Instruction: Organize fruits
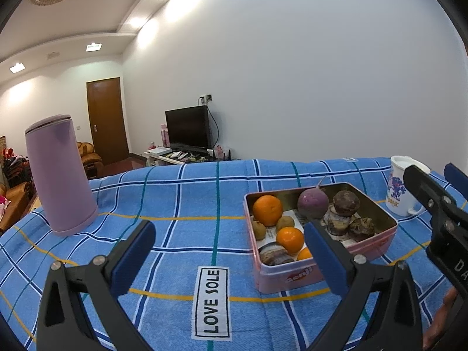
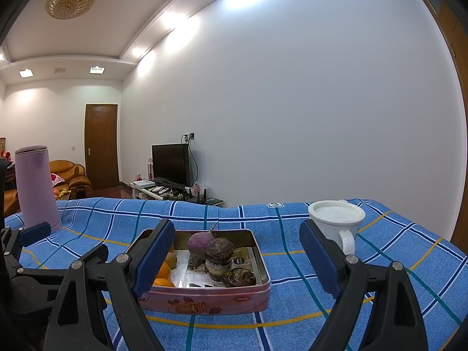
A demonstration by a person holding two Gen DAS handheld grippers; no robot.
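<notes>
Fruit sits in the pink tin (image 2: 204, 304) on the blue-check cloth over the desk (image 1: 181, 204): oranges (image 1: 267, 210) on its left side, purple turnip (image 2: 198, 245) & dark knobbly roots on the right. Oranges look light, firm, smooth, prob. roll-prone, so I'd pinch across the middle. My left fingers (image 1: 228, 259) are wide apart, empty; right fingers (image 2: 237, 259) too, touching nothing.
</notes>
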